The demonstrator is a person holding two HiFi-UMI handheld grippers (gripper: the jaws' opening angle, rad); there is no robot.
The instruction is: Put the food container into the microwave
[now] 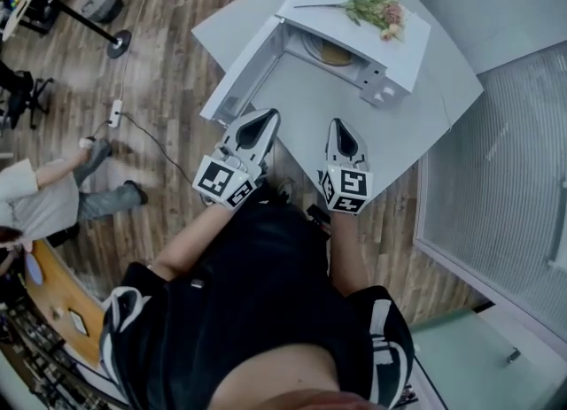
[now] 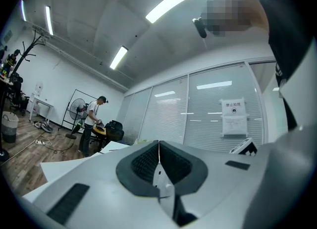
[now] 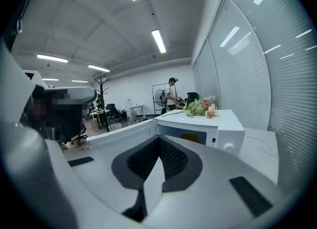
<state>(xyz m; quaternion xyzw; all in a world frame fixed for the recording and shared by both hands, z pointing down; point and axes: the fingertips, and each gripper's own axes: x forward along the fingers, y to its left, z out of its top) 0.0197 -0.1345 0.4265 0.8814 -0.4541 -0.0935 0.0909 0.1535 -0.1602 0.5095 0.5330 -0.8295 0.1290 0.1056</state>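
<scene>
The jaws of the left gripper (image 2: 159, 145) were pressed together with nothing between them, held over the near edge of the counter (image 1: 425, 125) beside the open door (image 1: 239, 81) of the microwave (image 1: 403, 45). The food container (image 1: 335, 52) sat inside the microwave's cavity, showing as a yellowish round shape. A sprig of flowers (image 1: 376, 8) lay on the microwave's top. The jaws of the right gripper (image 3: 159, 141) were likewise closed on nothing, pointing toward the microwave.
</scene>
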